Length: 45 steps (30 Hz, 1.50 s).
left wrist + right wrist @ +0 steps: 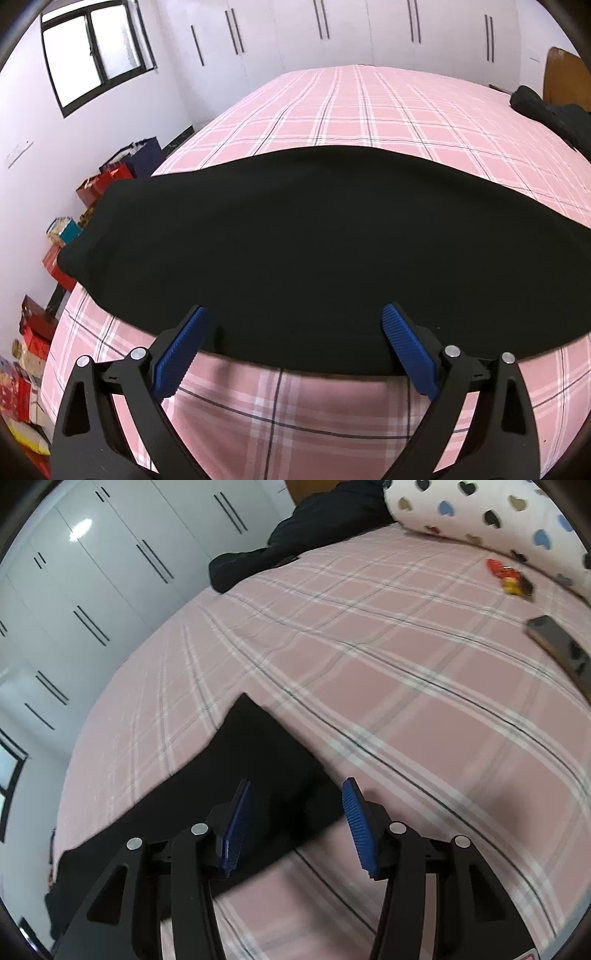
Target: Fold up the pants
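Black pants (pixel 314 251) lie flat across the pink plaid bed (pixel 369 110), stretching from its left edge to the right. My left gripper (pixel 295 317) hangs over their near edge, wide open, with nothing pinched between its blue pads (pixel 181 354). In the right wrist view the pants (pixel 258 768) end in a squared corner on the bed (pixel 406 701). My right gripper (pixel 295 794) stands open above that end, its blue pads (pixel 360 827) apart and not pressing the cloth.
White wardrobe doors (pixel 332 29) run behind the bed. Red boxes and bags (pixel 59 266) crowd the floor on the left. A dark garment pile (pixel 295 528), a heart-print pillow (pixel 480 513), a snack wrapper (pixel 509 578) and a phone (pixel 561 646) lie toward the head.
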Available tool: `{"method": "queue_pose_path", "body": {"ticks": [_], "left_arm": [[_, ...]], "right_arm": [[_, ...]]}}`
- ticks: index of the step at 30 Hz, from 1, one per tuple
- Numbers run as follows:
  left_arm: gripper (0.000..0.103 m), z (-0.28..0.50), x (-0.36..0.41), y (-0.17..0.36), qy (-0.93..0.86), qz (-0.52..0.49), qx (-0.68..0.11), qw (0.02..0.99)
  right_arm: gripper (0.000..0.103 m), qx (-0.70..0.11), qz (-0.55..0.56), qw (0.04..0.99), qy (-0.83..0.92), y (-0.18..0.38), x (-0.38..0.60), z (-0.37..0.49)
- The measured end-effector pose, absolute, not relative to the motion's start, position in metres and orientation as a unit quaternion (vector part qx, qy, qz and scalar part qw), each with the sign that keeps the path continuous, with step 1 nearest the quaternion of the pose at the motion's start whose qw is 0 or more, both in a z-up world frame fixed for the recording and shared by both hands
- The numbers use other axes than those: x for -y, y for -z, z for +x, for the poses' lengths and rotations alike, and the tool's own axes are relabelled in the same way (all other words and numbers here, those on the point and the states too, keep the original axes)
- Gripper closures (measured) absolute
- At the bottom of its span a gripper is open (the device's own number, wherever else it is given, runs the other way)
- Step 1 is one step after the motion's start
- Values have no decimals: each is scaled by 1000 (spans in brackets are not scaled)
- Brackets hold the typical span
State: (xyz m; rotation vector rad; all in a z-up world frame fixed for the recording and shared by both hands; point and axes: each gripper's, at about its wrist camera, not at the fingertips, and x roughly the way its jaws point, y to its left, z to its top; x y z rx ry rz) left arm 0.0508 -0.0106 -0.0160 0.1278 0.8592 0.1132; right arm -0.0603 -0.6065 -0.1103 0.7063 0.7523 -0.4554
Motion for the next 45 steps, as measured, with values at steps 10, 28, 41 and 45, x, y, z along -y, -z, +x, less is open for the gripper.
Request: {"method": "queue_pose_path", "body": {"ticks": [10, 28, 41, 45], "left_arm": [[10, 48, 15, 18, -47, 70, -418, 905], [10, 51, 11, 22, -45, 58, -428, 901], [10, 51, 11, 22, -45, 57, -425, 902], [9, 51, 11, 23, -41, 53, -432, 899]], "right_arm": [[95, -333, 309, 870, 191, 98, 601, -48], [54, -321, 361, 865, 137, 91, 601, -35], [99, -325, 357, 862, 152, 92, 593, -58], [87, -393, 356, 829, 178, 124, 596, -60]]}}
